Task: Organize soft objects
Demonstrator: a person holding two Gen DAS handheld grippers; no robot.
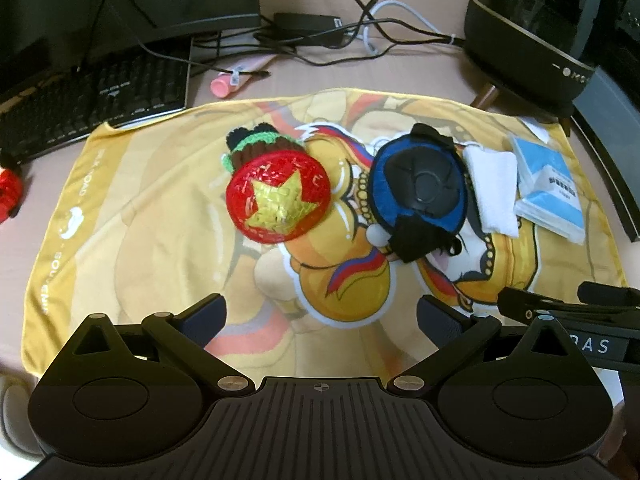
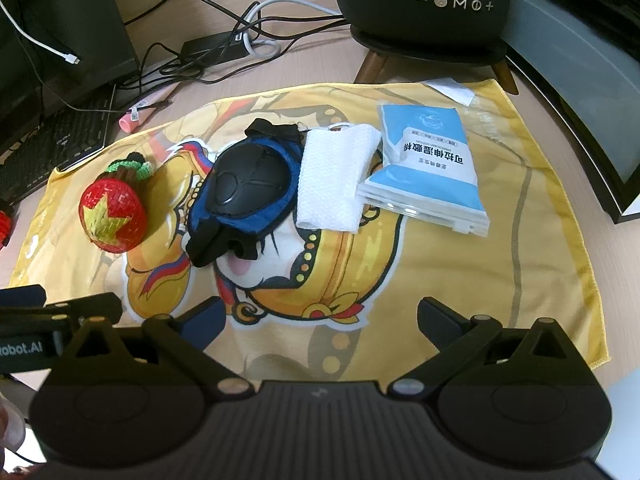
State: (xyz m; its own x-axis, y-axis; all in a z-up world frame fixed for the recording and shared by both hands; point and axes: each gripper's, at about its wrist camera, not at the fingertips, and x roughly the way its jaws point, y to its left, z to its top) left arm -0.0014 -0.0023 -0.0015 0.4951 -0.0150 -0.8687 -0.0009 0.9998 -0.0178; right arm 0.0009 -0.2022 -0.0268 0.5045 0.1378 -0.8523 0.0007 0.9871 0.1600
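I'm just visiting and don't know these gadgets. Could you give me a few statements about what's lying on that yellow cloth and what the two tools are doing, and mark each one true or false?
1. The red ball with a yellow star lies on the yellow cloth. True.
2. The blue and black pad lies between the star ball and the folded white towel. True.
3. The left hand-held gripper is clamped on the white towel. False: its fingers are spread apart and hold nothing.
4. The blue and white packet sits on the keyboard. False: it lies on the cloth, beside the white towel.
5. The right hand-held gripper is open and empty. True.
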